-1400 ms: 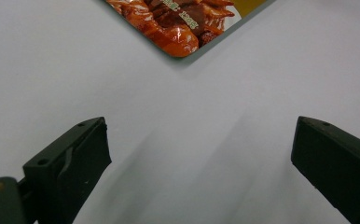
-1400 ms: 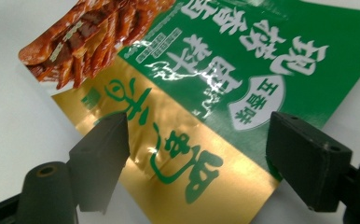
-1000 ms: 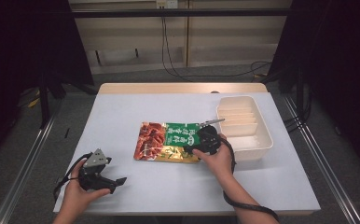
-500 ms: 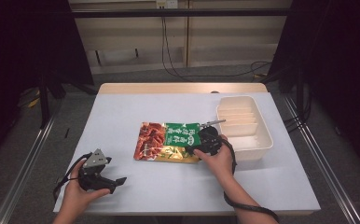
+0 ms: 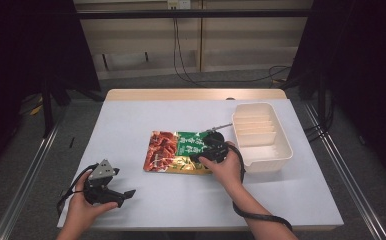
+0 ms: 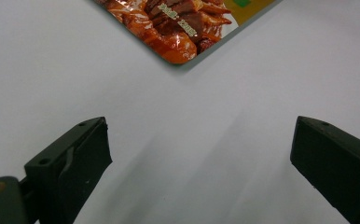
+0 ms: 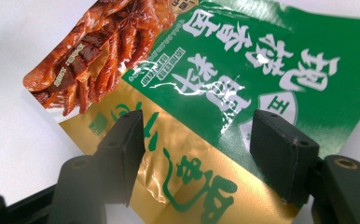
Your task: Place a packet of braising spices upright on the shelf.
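A flat snack packet (image 5: 178,151), red, green and gold, lies in the middle of the white table. My right gripper (image 5: 204,153) hovers over its right end, jaws open and straddling the green and gold print of the packet (image 7: 243,93) without closing on it. My left gripper (image 5: 123,195) rests low near the front left of the table, jaws wide open over bare surface. In the left gripper view the red corner of the packet (image 6: 178,28) lies ahead, well beyond the jaws.
A cream plastic bin (image 5: 261,136) with ribbed dividers stands just right of the packet, close to my right hand. The table's wooden back edge (image 5: 196,94) runs behind. Black cables trail from both grippers.
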The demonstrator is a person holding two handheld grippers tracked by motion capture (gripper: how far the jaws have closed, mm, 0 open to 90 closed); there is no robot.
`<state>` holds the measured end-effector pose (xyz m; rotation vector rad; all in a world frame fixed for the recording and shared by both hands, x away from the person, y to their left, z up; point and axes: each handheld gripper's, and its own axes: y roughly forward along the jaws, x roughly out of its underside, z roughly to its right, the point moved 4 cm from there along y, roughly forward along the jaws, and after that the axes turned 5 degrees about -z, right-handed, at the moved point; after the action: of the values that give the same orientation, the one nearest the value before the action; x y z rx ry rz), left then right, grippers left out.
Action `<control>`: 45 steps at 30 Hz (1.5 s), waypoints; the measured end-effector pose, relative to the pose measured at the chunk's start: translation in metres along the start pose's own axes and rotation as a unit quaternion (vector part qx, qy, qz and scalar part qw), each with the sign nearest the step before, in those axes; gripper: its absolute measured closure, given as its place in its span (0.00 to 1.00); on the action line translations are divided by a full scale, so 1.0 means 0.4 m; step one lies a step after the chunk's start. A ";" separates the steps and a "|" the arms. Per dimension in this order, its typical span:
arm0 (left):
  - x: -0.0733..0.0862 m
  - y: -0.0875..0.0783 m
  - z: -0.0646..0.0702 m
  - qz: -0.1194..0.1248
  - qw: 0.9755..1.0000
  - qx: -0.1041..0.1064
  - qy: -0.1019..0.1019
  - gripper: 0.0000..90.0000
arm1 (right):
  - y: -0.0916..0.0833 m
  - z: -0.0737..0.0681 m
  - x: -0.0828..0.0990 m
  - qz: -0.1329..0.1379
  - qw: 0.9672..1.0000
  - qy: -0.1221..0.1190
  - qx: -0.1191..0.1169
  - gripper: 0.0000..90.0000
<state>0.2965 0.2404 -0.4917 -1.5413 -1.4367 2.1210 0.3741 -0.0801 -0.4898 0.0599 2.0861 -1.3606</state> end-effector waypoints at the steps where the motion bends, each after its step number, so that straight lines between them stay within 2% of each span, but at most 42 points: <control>1: 0.001 0.000 0.001 0.003 1.000 0.002 -0.004 0.05 | -0.003 0.002 -0.001 -0.003 1.000 0.004 0.007 0.38; 5: 0.003 0.000 -0.002 -0.001 1.000 0.000 -0.002 0.05 | -0.015 0.032 0.001 -0.004 1.000 0.024 0.017 0.36; 7: 0.003 0.001 -0.001 -0.002 1.000 0.001 -0.002 0.05 | -0.020 0.051 0.005 -0.008 0.999 0.039 0.029 0.30; 10: 0.001 0.000 0.002 0.002 1.000 0.007 0.003 0.05 | -0.021 0.059 0.006 -0.006 0.998 0.048 0.034 0.29; 11: 0.001 0.000 0.001 -0.001 1.000 0.001 0.004 0.05 | -0.021 0.062 0.008 -0.005 0.998 0.051 0.037 0.28; 12: 0.001 0.000 0.001 0.002 1.000 0.007 0.003 0.05 | -0.021 0.067 0.010 -0.008 0.997 0.056 0.046 0.25; 16: 0.000 0.001 0.003 0.008 1.000 0.007 -0.006 0.05 | -0.019 0.070 0.015 -0.010 0.997 0.064 0.047 0.23; 18: 0.000 0.001 0.002 0.006 1.000 0.007 -0.003 0.05 | -0.018 0.072 0.017 -0.011 0.996 0.070 0.047 0.23; 20: 0.000 0.003 0.004 0.011 1.000 0.008 -0.007 0.05 | -0.011 0.073 0.019 -0.015 0.996 0.077 0.039 0.24; 25: -0.001 0.001 0.002 0.009 1.000 0.005 -0.006 0.05 | 0.005 0.063 0.015 -0.009 0.997 0.074 0.024 0.29; 28: -0.001 0.001 0.001 0.008 1.000 0.005 -0.002 0.05 | 0.010 0.049 0.006 -0.012 0.997 0.074 0.006 0.39; 30: 0.000 0.000 0.000 0.006 1.000 0.004 0.004 0.05 | 0.020 0.039 -0.001 -0.016 0.998 0.065 0.007 0.42; 31: 0.000 0.000 0.002 0.008 1.000 0.004 -0.004 0.05 | 0.025 0.038 -0.004 -0.015 0.998 0.062 0.008 0.47; 34: 0.001 -0.003 0.000 0.003 1.000 0.001 0.003 0.05 | 0.031 0.035 -0.014 -0.017 0.997 0.069 -0.003 0.68; 35: 0.001 -0.003 -0.001 0.003 1.000 -0.001 0.004 0.05 | 0.033 0.034 -0.016 -0.020 0.998 0.066 -0.004 0.72; 38: 0.001 -0.003 0.000 0.003 1.000 -0.001 0.004 0.05 | 0.034 0.030 -0.019 -0.039 0.998 0.056 0.015 0.91; 41: 0.001 -0.003 -0.001 0.003 1.000 -0.002 0.004 0.05 | 0.024 0.031 -0.030 -0.041 0.998 0.053 0.006 0.99; 42: 0.001 -0.005 -0.002 0.002 1.000 -0.003 0.005 0.05 | 0.018 0.029 -0.034 -0.042 0.998 0.056 0.004 1.00; 44: -0.001 -0.004 0.001 0.015 1.000 0.002 -0.005 0.05 | 0.006 0.025 -0.046 -0.045 0.998 0.054 0.000 1.00; 45: 0.000 -0.006 0.000 0.011 1.000 -0.001 -0.005 0.05 | -0.002 0.023 -0.053 -0.044 0.998 0.055 -0.004 1.00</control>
<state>0.2955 0.2415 -0.4897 -1.5571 -1.4323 2.1433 0.3949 -0.0818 -0.4802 0.0405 2.2077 -1.4296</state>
